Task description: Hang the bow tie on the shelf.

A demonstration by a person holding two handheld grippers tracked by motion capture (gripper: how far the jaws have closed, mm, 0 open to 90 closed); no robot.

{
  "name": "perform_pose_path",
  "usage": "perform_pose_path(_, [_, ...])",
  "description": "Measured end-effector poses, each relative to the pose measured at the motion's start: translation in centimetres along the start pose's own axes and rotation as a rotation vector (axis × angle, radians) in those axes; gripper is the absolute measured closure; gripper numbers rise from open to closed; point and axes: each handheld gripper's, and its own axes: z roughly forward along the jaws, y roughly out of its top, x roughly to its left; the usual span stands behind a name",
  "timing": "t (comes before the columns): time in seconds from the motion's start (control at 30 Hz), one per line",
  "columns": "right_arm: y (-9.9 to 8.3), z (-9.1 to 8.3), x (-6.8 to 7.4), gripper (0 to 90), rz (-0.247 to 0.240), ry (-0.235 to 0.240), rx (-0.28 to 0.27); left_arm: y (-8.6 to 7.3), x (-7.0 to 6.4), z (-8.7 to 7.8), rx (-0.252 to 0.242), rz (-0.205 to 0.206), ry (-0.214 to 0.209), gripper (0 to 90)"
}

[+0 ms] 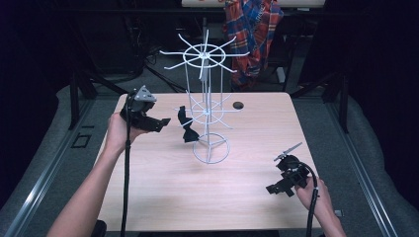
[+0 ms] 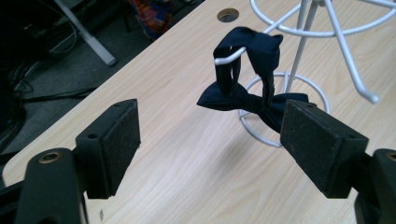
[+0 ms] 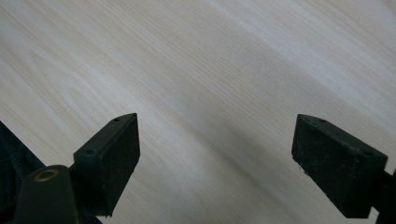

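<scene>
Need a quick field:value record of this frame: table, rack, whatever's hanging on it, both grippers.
surface: light wood table with a round hole near its far edge
rack: white wire stand, ring base, two tiers of radial hooks
hung item: dark navy bow tie, looped over a lower hook
left gripper: open, jaws apart, aimed at the bow tie, not touching it
right gripper: open, nothing between the jaws, over bare table at the near right
background: plaid shirt hanging behind the table
</scene>
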Motion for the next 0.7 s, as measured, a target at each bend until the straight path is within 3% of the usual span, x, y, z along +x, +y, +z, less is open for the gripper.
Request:
perform_pose_path(0.3, [0.0, 0.0, 0.1, 15.1, 0.003, -0.006, -0.002, -2.0, -1.0, -1.6, 0.017, -0.012, 0.028, 15.4])
perform_pose_path(0.5, [0.0, 0.0, 0.1, 15.1, 0.001, 0.002, 0.002, -4.3, -1.5, -2.7, 0.056, -0.041, 0.051, 14.6])
perform_pose_path(0.53, [0.1, -0.1, 0.2, 15.1, -0.003, -0.021, 0.008, -4.8, -1.6, -2.8, 0.069, -0.042, 0.052, 14.6])
perform_pose_path(0.67, [0.0, 0.1, 0.3, 15.1, 0.009, -0.002, -0.007, -6.3, -1.8, -3.2, 0.09, -0.06, 0.059, 14.0])
perform_pose_path(0.7, [0.1, -0.1, 0.2, 15.1, -0.003, -0.019, 0.009, -6.7, -1.9, -3.4, 0.096, -0.067, 0.059, 13.9])
